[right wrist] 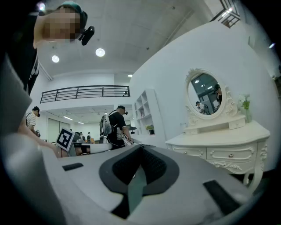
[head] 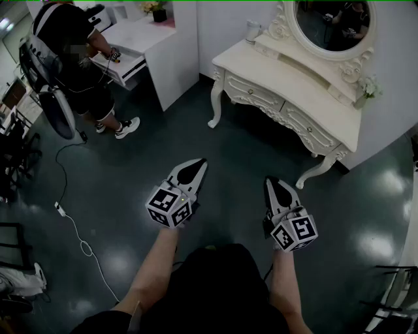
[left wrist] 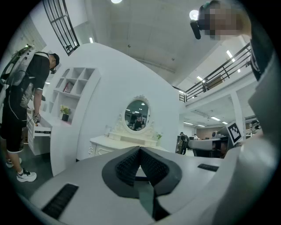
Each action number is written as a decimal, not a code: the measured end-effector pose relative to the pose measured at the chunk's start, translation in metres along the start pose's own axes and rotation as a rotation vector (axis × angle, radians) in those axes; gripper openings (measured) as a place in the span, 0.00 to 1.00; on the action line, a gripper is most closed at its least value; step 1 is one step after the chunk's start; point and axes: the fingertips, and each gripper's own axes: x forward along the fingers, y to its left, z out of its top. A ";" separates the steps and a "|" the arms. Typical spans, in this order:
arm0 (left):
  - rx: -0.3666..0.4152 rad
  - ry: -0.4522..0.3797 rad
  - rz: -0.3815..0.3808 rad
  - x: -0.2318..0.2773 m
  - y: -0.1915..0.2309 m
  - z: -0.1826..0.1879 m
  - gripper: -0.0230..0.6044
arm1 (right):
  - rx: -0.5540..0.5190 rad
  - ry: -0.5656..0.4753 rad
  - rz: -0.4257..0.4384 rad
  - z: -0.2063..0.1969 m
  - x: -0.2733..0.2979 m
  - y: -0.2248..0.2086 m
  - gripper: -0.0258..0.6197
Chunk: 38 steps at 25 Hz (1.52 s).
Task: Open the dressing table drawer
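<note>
Left claw (left wrist: 139,149): closed, tips meet, nothing btwn them. Right claw (right wrist: 140,147): same, closed & empty. Both are held level over the floor (head: 228,147), which is dark green & glossy. In head view the left claw sits near centre w/ the right claw at its 3 o'clock, side by side, not touching.

Dressing table (head: 307,91) stands at approx 1 o'clock from the claws in head view, well apart from both, no contact. It's white w/ carved legs and an oval mirror (head: 330,25) at the back of the top. Drawer (right wrist: 230,154) fronts face the claws, each w/ a small knob, all flush w/ the frame, i.e. shut. In right claw view the dressing table is at 3 o'clock. In left claw view it's just above the tips, approx 11 o'clock.

Further out in head view: a person in black (head: 68,45) at 11 o'clock, standing at another white table (head: 153,39) w/ a small plant (head: 159,10) on it. A white cable (head: 75,228) trails over the floor at 9 o'clock.
</note>
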 end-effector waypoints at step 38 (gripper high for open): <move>-0.015 0.007 0.077 0.043 0.155 0.029 0.06 | 0.107 -0.127 0.050 0.023 0.161 -0.033 0.05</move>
